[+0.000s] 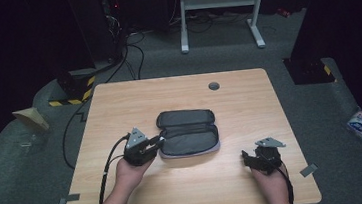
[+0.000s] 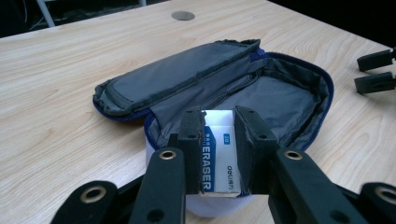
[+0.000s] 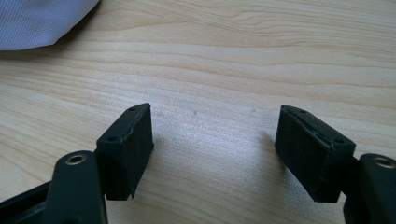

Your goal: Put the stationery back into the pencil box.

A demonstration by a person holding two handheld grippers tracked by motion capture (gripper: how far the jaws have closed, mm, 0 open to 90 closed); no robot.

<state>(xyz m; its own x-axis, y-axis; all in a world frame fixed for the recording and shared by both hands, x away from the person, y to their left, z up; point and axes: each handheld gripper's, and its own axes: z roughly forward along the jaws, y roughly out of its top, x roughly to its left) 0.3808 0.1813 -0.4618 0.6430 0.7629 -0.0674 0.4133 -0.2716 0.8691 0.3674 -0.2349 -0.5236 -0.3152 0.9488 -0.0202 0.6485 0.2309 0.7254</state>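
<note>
One table [image 1: 186,182] carries everything, pale wood with a grey grommet [image 1: 213,86] near its far edge. At its middle lies the pencil case [image 1: 188,131], unzipped, its lid folded back to the far side so the grey lining of the near half faces up and looks bare. Next down in size come the two grippers. The left gripper [image 1: 159,141] sits at the case's left end, just over the rim; the right gripper [image 1: 245,158] rests well apart, near the table's front right, its fingers [image 3: 128,144] spread wide over bare wood with nothing between them.

Smallest is the eraser [image 2: 219,154] — white with a blue sleeve — clamped between the left fingers [image 2: 191,149], which pinch its two long sides. It hangs just short of the case's near wall, above the rim rather than inside.

The step in hand looks like dropping the eraser into the open half. To do it well, I would carry it forward past the rim until it is over the flat lining, lower it close to the fabric, then spread the fingers only enough to free it — releasing high risks a bounce out. The soft wall could snag a finger, so keep clear of it; the idle right gripper could steady the case's far end if it slides.
</note>
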